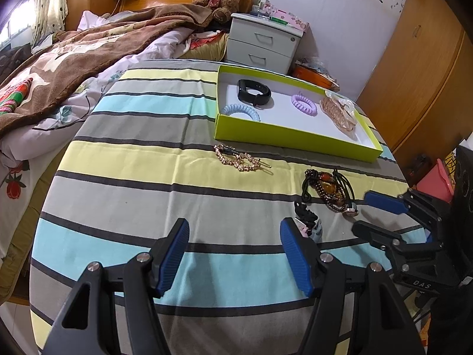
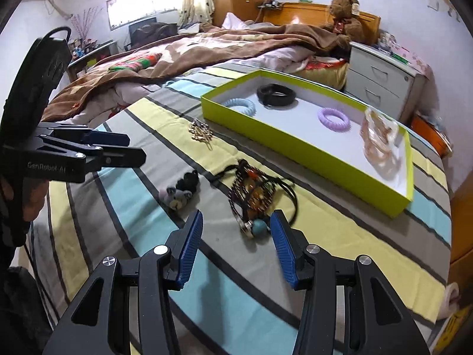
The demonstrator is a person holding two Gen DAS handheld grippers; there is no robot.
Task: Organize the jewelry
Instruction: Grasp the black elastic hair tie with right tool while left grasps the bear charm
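A lime-green tray [image 1: 283, 139] [image 2: 295, 148] on the striped table holds a black band [image 1: 253, 92] [image 2: 276, 94], a blue coil tie [image 1: 241, 111] [image 2: 241, 105], a purple coil tie [image 1: 304, 104] [image 2: 333, 118] and a clear pink claw clip [image 1: 338, 111] [image 2: 380, 139]. Outside it lie a gold hair clip [image 1: 238, 158] [image 2: 201, 131], a tangled beaded necklace [image 1: 328, 190] [image 2: 255, 195] and a small bear hair tie [image 1: 309, 222] [image 2: 180, 192]. My left gripper [image 1: 235, 236] [image 2: 134, 149] is open above the cloth, left of the bear tie. My right gripper [image 2: 236, 227] [image 1: 362, 211] is open just short of the necklace.
The round table [image 1: 133, 177] has a striped cloth. A bed with a brown blanket [image 1: 74, 59] lies to the left, a white nightstand [image 1: 263, 41] behind the tray, a wooden wardrobe [image 1: 414, 59] to the right.
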